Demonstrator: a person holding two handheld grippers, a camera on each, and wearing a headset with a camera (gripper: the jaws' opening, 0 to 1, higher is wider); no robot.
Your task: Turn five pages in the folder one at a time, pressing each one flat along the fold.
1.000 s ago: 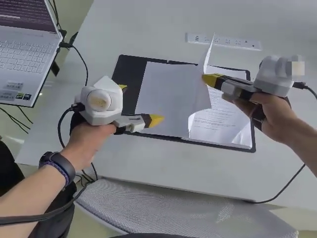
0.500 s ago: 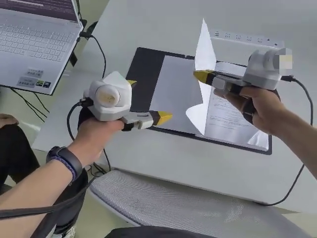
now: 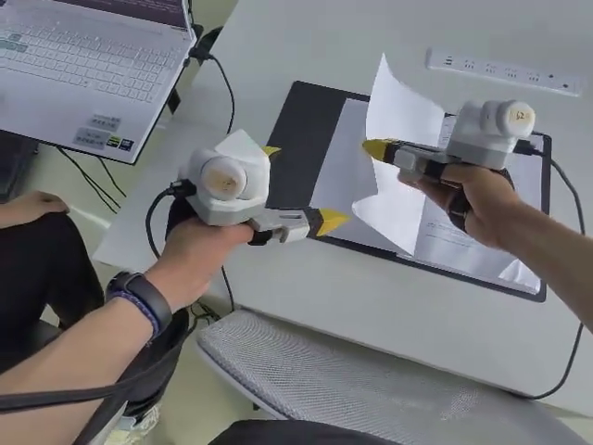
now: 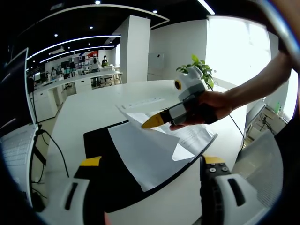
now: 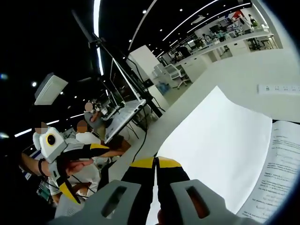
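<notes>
Over the fold of the open folder (image 3: 301, 130) on the desk (image 3: 324, 46): the right gripper (image 3: 375, 148) is clamped on the page (image 3: 403, 116), which has swung from a shallow lean to near upright. The turn looks about half done. The left gripper (image 4: 152, 161) waits at the folder's near-left edge, jaws wide apart and empty, likely set to press.

Looking steeply down from the headset onto the folder (image 3: 301, 139), and peering close along the left gripper (image 4: 152, 161) and right gripper (image 5: 156, 163) from opposite sides at the same lifted page (image 3: 398, 111).
</notes>
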